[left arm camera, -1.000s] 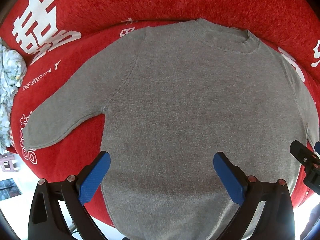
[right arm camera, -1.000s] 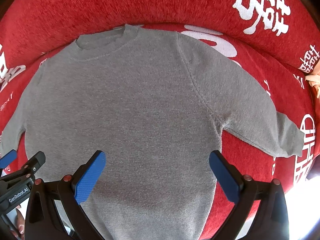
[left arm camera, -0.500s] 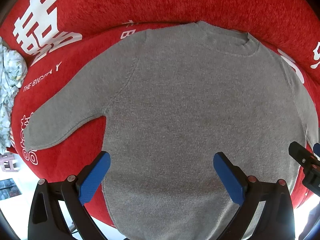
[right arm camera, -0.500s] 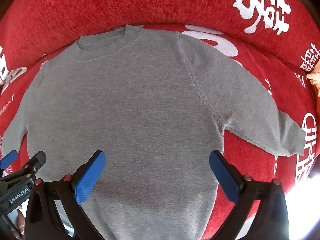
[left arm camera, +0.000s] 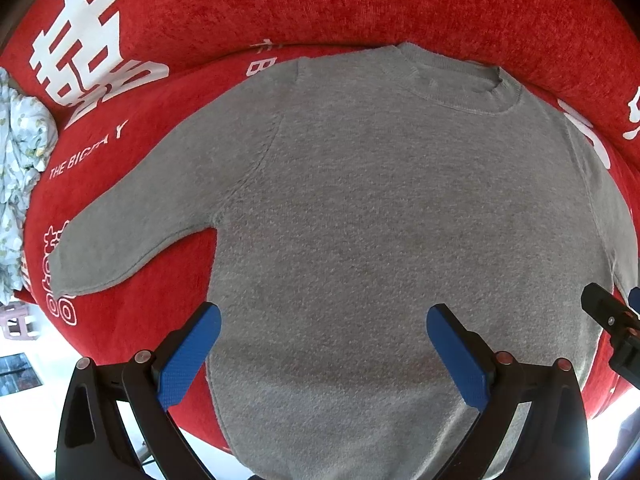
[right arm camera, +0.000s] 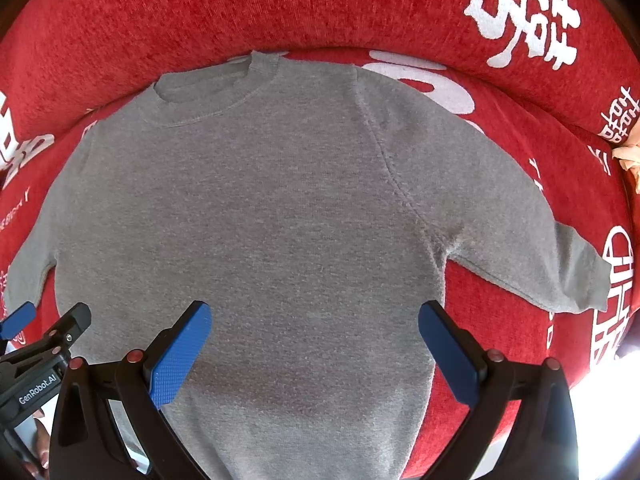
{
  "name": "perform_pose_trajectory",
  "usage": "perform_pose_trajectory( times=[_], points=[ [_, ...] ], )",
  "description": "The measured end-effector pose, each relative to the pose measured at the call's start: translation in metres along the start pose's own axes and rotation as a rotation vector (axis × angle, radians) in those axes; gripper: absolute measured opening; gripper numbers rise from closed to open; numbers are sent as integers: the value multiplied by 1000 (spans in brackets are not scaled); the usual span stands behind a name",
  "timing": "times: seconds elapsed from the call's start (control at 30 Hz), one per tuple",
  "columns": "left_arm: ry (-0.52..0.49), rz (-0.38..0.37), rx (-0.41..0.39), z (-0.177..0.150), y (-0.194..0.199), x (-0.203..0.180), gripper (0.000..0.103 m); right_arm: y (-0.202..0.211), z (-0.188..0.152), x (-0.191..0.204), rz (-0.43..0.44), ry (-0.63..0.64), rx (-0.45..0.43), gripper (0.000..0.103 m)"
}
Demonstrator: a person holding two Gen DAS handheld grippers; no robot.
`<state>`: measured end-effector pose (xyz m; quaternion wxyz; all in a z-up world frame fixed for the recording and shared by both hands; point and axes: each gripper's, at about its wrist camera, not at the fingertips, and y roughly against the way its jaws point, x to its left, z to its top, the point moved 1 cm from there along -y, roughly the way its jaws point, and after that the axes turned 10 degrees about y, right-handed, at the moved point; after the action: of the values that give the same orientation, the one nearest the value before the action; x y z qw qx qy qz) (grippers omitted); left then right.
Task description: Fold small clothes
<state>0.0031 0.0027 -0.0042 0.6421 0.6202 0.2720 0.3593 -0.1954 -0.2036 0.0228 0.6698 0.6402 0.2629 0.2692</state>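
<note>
A small grey knit sweater (left arm camera: pixel 380 220) lies flat, front up, on a red sofa seat, collar at the far side, both sleeves spread out; it also shows in the right wrist view (right arm camera: pixel 260 220). Its left sleeve (left arm camera: pixel 132 236) reaches toward the sofa's left edge, its right sleeve (right arm camera: pixel 540 256) toward the right edge. My left gripper (left arm camera: pixel 322 326) is open and empty, hovering over the lower body of the sweater. My right gripper (right arm camera: pixel 314 326) is open and empty over the lower body too. Each gripper shows at the edge of the other's view.
The red sofa (left arm camera: pixel 360 4) with white printed characters has a backrest behind the collar. A pale floral cloth (left arm camera: pixel 20 168) lies at the far left. A beige item (right arm camera: pixel 630 156) sits at the right edge. The sweater hem hangs over the sofa's front edge.
Both views have shifted slightly; the sweater sits a little lower in frame. Both grippers stay open and the sweater has not moved.
</note>
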Motion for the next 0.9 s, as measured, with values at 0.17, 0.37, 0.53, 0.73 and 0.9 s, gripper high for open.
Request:
perform_pose_trajectory(
  times=[0.17,0.37,0.53,0.73,0.9],
  points=[
    [1,1,0,0,0,-1,103,1,-1,-1,3,0,-1,103],
    [3,1,2,-2,-1,0,103,1,-1,2,2,1,-2,103],
    [6,1,4,-3,-1,2,103,1,-1,3,2,0,0,103],
    [9,-4,7,-2,-2,5,103,-1,-1,4,3,-7,5,103],
    [7,-6,7,-2,-3,6,103,-1,-2,5,3,-2,6,103]
  ],
)
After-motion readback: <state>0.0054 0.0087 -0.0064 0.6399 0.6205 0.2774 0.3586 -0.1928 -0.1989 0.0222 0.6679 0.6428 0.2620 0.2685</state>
